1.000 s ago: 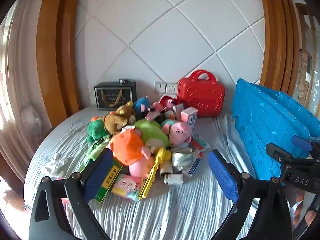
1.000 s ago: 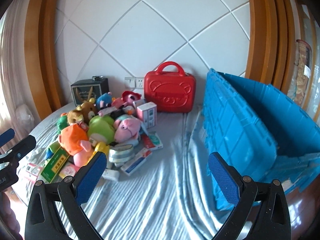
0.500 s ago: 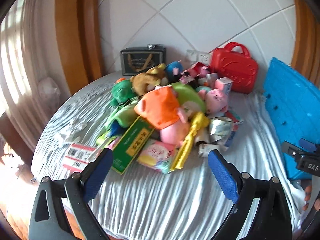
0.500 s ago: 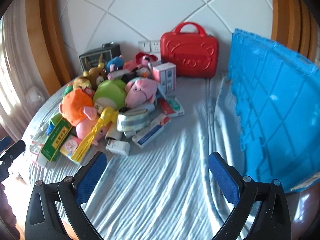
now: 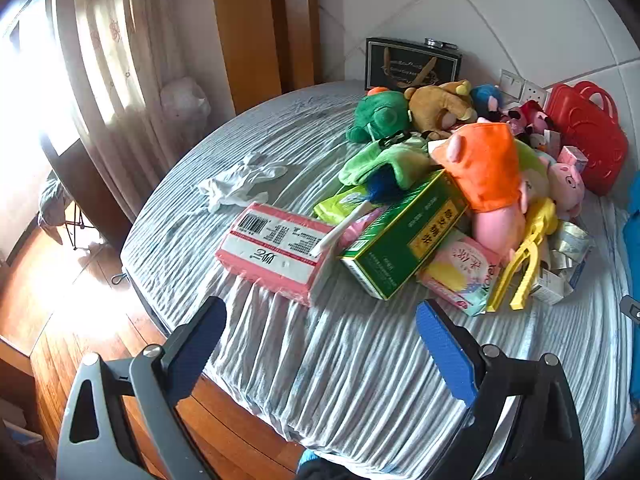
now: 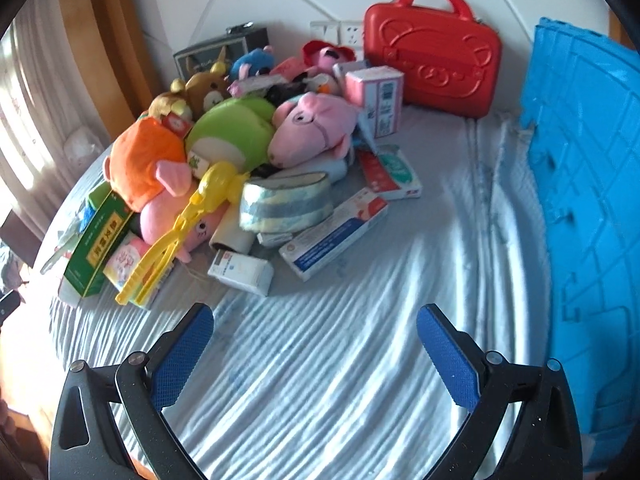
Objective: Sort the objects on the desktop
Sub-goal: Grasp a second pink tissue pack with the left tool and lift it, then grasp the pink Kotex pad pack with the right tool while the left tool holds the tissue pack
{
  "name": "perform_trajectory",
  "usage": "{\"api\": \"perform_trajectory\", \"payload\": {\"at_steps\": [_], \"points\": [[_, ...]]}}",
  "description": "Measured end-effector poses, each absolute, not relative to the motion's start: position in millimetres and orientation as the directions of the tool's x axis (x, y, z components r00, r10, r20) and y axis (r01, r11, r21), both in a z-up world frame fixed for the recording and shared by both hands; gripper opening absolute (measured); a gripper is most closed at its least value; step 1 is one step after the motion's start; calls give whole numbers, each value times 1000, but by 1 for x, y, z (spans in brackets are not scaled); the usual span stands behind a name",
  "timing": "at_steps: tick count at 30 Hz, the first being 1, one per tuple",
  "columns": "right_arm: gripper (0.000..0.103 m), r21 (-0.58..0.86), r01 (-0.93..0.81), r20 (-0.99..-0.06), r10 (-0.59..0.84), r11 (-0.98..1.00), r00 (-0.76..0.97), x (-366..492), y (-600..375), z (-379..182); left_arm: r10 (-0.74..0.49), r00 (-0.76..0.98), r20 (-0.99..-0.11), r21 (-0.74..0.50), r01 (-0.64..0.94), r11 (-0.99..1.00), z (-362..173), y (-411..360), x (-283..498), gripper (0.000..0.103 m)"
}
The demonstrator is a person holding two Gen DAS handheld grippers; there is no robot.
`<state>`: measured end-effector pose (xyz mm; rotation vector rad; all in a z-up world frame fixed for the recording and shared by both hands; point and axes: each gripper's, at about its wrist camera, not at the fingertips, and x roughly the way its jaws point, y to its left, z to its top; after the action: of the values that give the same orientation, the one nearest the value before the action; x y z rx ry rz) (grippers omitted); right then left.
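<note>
Both tongs, left (image 5: 320,344) and right (image 6: 314,344), are held apart; the stiff, light pink box (image 5: 276,250), mid-frame, is best gripped across its edges.

Bright window (image 5: 24,92) glare left; fisheye-warped edges; slight blur.

Left wrist: near the bed's (image 5: 360,380) left corner, facing right.
Right wrist: nearer centre, facing forward.
Shared: toy pile (image 5: 480,168) (image 6: 224,136).

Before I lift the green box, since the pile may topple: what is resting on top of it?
The orange plush leans on the far end of the green box, and a blue-tufted white stick crosses its near edge. What lies beneath the box is hidden.
</note>
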<state>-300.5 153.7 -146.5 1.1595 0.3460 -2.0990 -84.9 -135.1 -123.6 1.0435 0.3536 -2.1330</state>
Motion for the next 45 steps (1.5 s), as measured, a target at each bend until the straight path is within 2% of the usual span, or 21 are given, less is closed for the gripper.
{"api": "perform_trajectory", "payload": {"at_steps": [15,17,24,27,32,37,41,45], "points": [[103,31,714,-836,-409,-700,-365,-256,72,-156,-350,-349,-869,38,658,-752,-211,-246,-104,97],[103,39,712,-829,-421,-701,-369,-247,53,-153,-347,-350,-870,35,657,-753,-210,-262,-95,97],[103,58,704,-824,-431,-708,-367,-225,-3,-156,-451,-214,-866,185,701,-688,-208,-336,-59,97],[103,65,699,-830,-428,-712,-359,-217,-18,-160,-418,-252,-873,132,702,-699,-192,-350,-54,95],[103,66,695,-838,-418,-716,-351,-211,-30,-161,-387,-391,-835,51,646,-762,-146,-336,-76,95],[102,27,718,-849,-395,-695,-350,-206,-42,-166,-333,-312,-890,71,626,-777,-174,-342,-121,95],[83,5,750,-874,-368,-661,-318,-207,-52,-180,-247,-257,-934,34,624,-781,-205,-347,-137,95],[82,-3,785,-897,-346,-620,-276,-208,-60,-198,-269,-203,-942,89,619,-780,-223,-347,-151,95]]}}
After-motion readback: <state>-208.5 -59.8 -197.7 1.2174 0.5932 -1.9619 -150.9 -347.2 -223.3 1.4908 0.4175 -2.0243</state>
